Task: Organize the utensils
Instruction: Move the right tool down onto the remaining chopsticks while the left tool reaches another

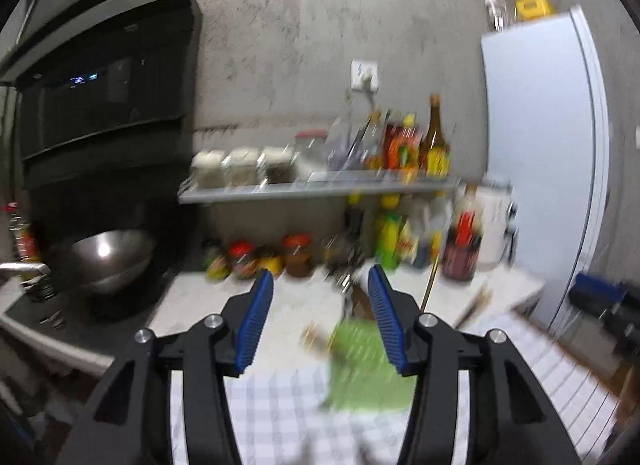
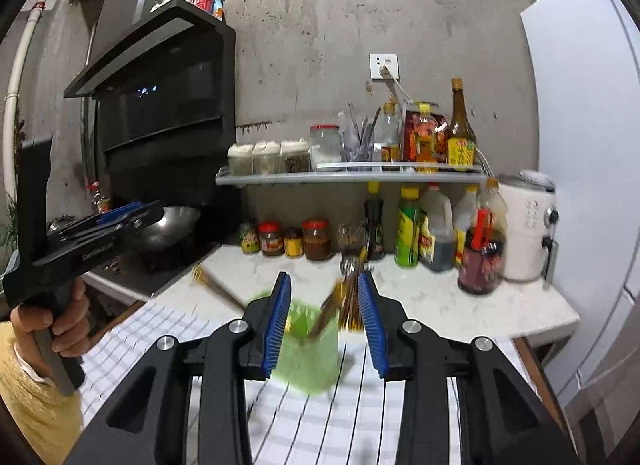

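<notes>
A green plastic utensil holder [image 2: 310, 349] stands on a checked cloth [image 2: 352, 417] on the counter, with chopsticks and forks [image 2: 348, 297] sticking out of it. More chopsticks [image 2: 216, 285] lie on the counter to its left. My right gripper [image 2: 324, 285] is open and empty, its jaws on either side of the holder, just above it. My left gripper [image 1: 320, 285] is open and empty above the blurred green holder [image 1: 364, 369]. The left gripper also shows at the left of the right wrist view [image 2: 120, 217], held in a hand.
A white counter [image 2: 440, 305] holds sauce jars [image 2: 296, 241], oil bottles [image 2: 436, 225] and a white rice cooker [image 2: 524, 225]. A shelf [image 2: 348, 177] with spice jars hangs above. A wok [image 2: 168, 225] sits on the stove under the black hood [image 2: 160, 97]. A white fridge [image 2: 592, 145] stands at the right.
</notes>
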The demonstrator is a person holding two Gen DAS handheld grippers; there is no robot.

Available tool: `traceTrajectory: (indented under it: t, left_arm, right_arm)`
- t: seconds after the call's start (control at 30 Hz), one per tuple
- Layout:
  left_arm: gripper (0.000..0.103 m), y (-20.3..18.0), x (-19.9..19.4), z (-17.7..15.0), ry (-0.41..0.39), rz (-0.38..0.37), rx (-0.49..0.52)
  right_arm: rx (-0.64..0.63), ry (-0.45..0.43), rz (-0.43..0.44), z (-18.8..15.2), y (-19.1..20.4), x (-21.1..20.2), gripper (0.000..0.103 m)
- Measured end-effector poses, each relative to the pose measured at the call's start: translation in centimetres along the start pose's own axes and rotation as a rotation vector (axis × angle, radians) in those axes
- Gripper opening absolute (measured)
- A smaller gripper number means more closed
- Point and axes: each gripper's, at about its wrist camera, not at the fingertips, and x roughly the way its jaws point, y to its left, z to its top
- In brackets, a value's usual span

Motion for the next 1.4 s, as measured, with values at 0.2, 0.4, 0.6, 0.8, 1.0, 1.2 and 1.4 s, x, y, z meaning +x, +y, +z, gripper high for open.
traceTrajectory:
  t: [0.2, 0.4, 0.6, 0.8, 1.0, 1.2, 1.4]
  left_arm:
    - [0.049, 1.0, -3.6, -10.8, 0.237, 0.037, 0.044]
    - [0.049, 1.0, -5.4, -20.0, 0.454, 0.031, 0.02]
    - [0.049, 0.6, -6.0, -23.3, 0.53, -0.021, -0.031]
    - [0.049, -1.2, -5.8, -24.7, 0.574, -0.084, -0.004]
    - [0.049, -1.7, -5.3, -24.8, 0.584, -0.11, -0.014]
    - [0.049, -1.7, -4.6, -24.5, 0.591, -0.123, -0.024]
    - [0.049, -3.2, -3.6, -24.1, 0.611, -0.194, -0.026]
  right_arm:
    - [-0.001, 0.167, 0.022, -8.9, 1.5, -2.5, 0.037]
    - [-0.007, 0.316, 0.049, -15.8, 4.2, -2.9, 0.037]
    - [-0.028, 0.416, 0.096, -19.5, 7.4, -2.3, 0.037]
    - [-0.061, 0.506, 0.172, -22.0, 10.6, -0.5, 0.02]
    - [-0.058, 0.545, 0.186, -22.8, 11.3, 1.0, 0.016]
    - [-0.068, 0.563, 0.18, -23.1, 11.1, 2.1, 0.014]
    - [-0.07, 0.553, 0.137, -23.1, 10.6, 2.6, 0.008]
